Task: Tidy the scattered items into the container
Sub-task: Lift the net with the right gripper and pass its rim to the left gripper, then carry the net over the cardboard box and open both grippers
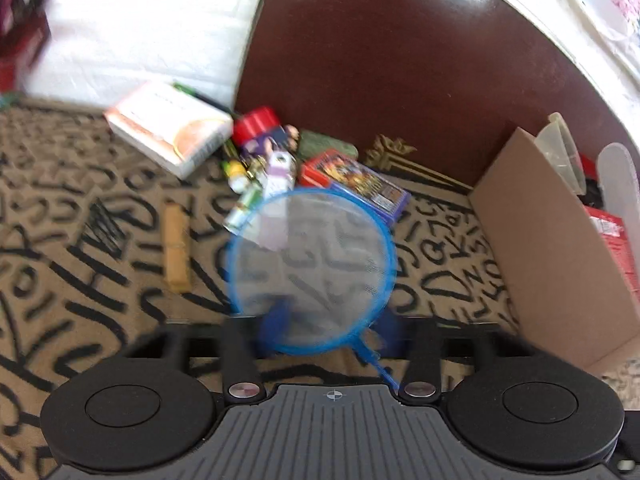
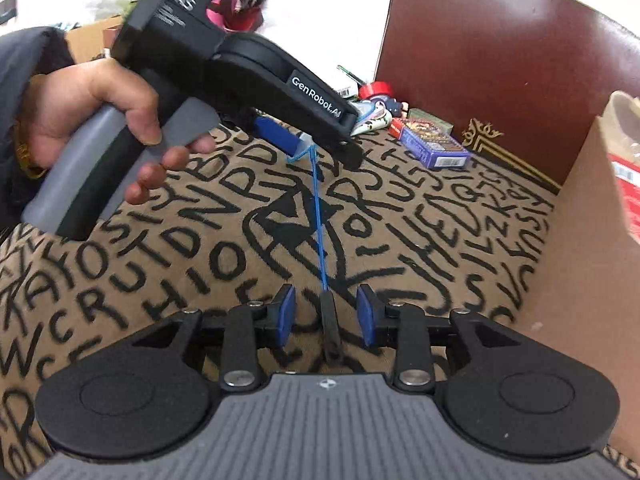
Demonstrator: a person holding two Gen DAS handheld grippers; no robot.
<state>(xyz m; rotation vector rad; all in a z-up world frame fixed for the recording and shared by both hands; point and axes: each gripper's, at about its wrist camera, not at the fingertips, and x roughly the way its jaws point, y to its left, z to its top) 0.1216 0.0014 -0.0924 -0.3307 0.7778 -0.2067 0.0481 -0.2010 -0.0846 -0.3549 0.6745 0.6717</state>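
Two claws share one thing here: a blue fishing net. The left claw grips it near the hoop's base, its blue pads blurred but seemingly clamped on it. The net's thin blue rod runs from that claw toward 6 o'clock in the right wrist view, ending in a black handle tip that lies between the fingers of the right claw. That claw stands apart, pads clear of the handle on both sides.

So the long axis points straight into the right claw, and the handle is nearer the right hand.

The cardboard box, the likely container, stands at 3 o'clock, already holding some things. A pile of loose items sits at 12 o'clock on the lettered rug: a white box, a red tape roll, a blue card pack. Nothing stands between net and box.
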